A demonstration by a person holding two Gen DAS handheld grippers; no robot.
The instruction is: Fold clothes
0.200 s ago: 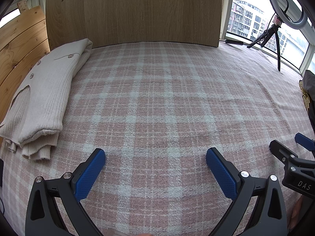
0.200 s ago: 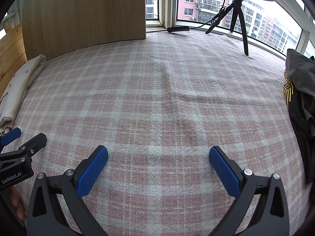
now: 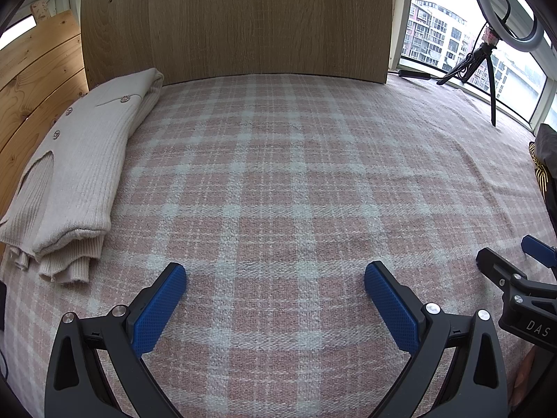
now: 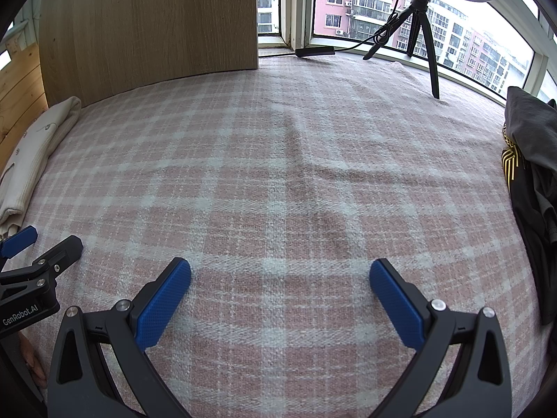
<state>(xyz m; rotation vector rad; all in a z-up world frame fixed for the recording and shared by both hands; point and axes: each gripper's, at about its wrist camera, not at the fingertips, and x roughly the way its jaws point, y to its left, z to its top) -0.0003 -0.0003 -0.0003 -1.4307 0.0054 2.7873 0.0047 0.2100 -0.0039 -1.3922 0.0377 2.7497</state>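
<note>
Folded cardigan (image 3: 73,174) hugs left edge; dark clothes (image 4: 532,188), perhaps unfolded, right.

Pink-and-white plaid blanket (image 3: 278,181), cream ribbed cardigan (image 3: 76,174) with small silvery buttons, dark grey garment (image 4: 525,132) over a black-and-gold striped piece (image 4: 510,163), black hand-held gripper (image 3: 275,275) with blue textured pads (image 3: 156,310), light oak board (image 3: 236,21), black tripod (image 4: 423,24)
</note>
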